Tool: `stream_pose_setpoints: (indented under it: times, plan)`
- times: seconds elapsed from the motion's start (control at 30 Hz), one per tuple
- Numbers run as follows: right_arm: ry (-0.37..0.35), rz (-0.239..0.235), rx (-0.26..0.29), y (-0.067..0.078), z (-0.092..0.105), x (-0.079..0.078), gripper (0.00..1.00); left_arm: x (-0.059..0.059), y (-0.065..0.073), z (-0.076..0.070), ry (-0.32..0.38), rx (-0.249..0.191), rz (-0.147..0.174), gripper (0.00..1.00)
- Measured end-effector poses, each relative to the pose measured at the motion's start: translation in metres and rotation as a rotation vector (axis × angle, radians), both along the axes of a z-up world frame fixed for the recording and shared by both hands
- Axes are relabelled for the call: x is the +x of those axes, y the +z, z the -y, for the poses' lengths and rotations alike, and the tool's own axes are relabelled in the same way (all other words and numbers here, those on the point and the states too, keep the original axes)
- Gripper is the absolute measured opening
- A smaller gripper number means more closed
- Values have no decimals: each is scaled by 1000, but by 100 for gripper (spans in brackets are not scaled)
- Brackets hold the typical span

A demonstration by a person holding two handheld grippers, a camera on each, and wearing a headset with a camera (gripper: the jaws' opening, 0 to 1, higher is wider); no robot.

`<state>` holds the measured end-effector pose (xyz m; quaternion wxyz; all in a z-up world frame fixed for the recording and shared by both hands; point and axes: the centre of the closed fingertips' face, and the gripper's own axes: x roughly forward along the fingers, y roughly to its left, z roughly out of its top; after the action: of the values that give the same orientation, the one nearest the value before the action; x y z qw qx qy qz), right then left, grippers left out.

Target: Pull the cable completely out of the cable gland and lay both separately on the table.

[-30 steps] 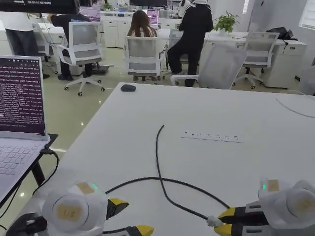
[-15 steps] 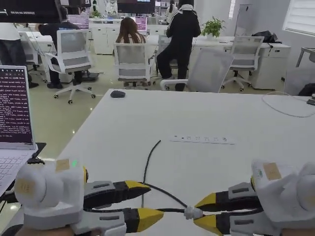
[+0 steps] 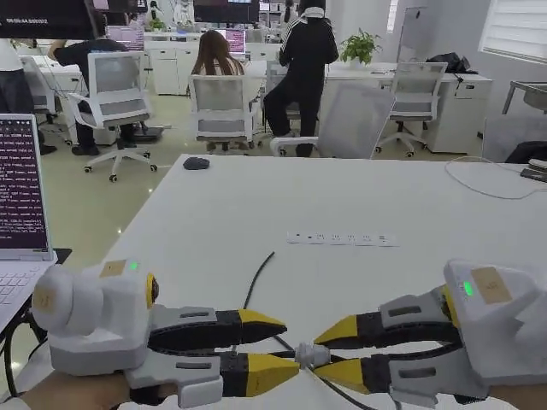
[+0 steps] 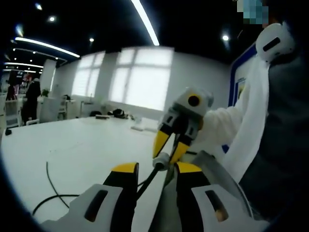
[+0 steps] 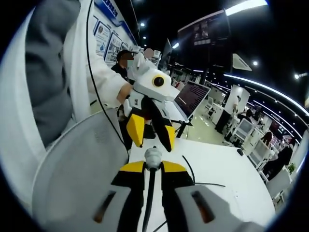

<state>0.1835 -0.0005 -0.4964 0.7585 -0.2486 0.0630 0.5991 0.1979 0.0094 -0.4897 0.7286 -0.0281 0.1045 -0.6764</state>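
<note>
Head view, with both gripper views. The left gripper [image 3: 289,344] and the right gripper [image 3: 323,354] point tip to tip above the near edge of the white table [image 3: 385,205]. The white cable gland [image 3: 309,354] sits at the right gripper's yellow tips, which close narrowly on it and hold it off the table, just in front of the left gripper's tips. The black cable [image 3: 256,282] is not out of the gland. It leaves the gland toward the left gripper and runs back through the gap between that gripper's jaws, which stand apart, wider than the cable; whether they touch it cannot be told. Beyond the left gripper's tips the cable lies in a curve on the table. In the right gripper view a further length runs back between the right gripper's jaws. A row of sockets [image 3: 338,238] lies well beyond both grippers.
</note>
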Motion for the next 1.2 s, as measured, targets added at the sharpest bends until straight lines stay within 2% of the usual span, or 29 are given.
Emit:
stream_pose_setpoints:
  times: [0.1,0.2,0.23,0.37,0.43,0.5,0.53,0.57,0.6,0.63,0.7,0.73,0.8,0.83,0.87,0.93,1.07,1.2]
  plan:
    - [29,7,20,6,-5,-3,9,-7,4,3,-38,-28,-19,29]
    - [51,28,33,9,-8,-3,9,-9,10,2,-63,-55,-43,20]
    - [54,29,36,10,-9,-3,9,-9,11,2,-73,-65,-40,17]
    - [67,37,56,13,-12,-1,9,-6,14,-2,-73,-70,-57,17]
    - [72,36,63,14,-14,-1,10,-7,14,-3,-79,-69,-56,17]
    - [80,36,79,16,-16,0,10,-7,16,-5,-84,-72,-38,17]
    - [76,28,93,17,-17,2,11,-5,17,-5,-78,-80,-42,17]
    - [69,-12,131,19,-18,2,11,-3,20,-7,-70,-97,-42,16]
    - [57,-72,173,21,-18,4,11,-3,21,-8,-65,-107,-47,16]
    - [39,-116,201,22,-16,7,12,-2,22,-9,-57,-111,-38,16]
    - [-1,-160,290,29,-12,16,20,-1,24,-10,-51,-118,-26,16]
    - [-17,-237,344,31,-9,18,22,-1,26,-11,-48,-124,-10,16]
    - [-20,-358,424,35,-5,19,24,-1,30,-13,-45,-127,29,16]
    - [-27,-387,452,37,-4,19,24,-1,33,-13,-44,-132,58,16]
    - [-19,-441,494,41,-3,18,24,1,35,-14,-42,-130,100,16]
    - [2,-517,542,47,-4,15,23,0,38,-12,-43,-116,159,16]
    - [24,-562,538,48,-12,13,23,-4,43,-7,-53,-115,219,16]
    - [44,-572,524,46,-17,11,12,-3,46,-5,-54,-117,239,16]
